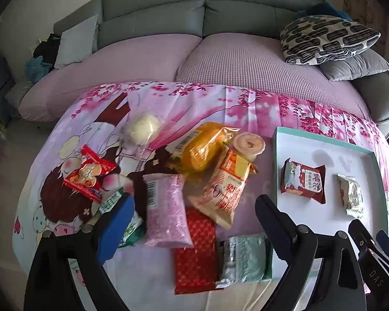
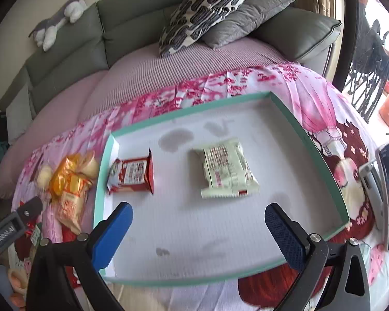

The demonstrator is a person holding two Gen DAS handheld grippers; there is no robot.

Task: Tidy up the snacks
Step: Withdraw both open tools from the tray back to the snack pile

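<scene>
Snacks still loose: I see a heap on the flowered cloth (image 1: 220, 98) left of the tray; nearest my left hand-held gripper are the pink packet (image 1: 166, 215), the red packet (image 1: 195, 254) and the pale green packet (image 1: 242, 261).
Snacks already placed: the maroon packet (image 2: 132, 175) and the white-green packet (image 2: 227, 168) lie flat and well apart inside the tray (image 2: 186, 108).
Pink packet, axis: its long axis runs near to far, roughly in line with the way my left tool points, so I judge the jaws would close across its narrow width.
Left hand-held gripper (image 1: 197, 215): spread wide, nothing held; the pink packet lies between the fingers but the pads are clear of it.
Right hand-held gripper (image 2: 198, 223): fully spread, empty, hanging over the bare near part of the tray floor.
Which hand is nearer: the left, by a wide margin; the right is over the tray, away from the heap.
Direction of carry: I judge the next packet must go rightward over the tray's left wall.
Farther heap: the orange bag (image 1: 206, 147), the cream-orange packet (image 1: 228, 184) and the jelly cup (image 1: 249, 142) overlap one another.
Surroundings: a sofa (image 1: 202, 13) stands beyond the counter.
</scene>
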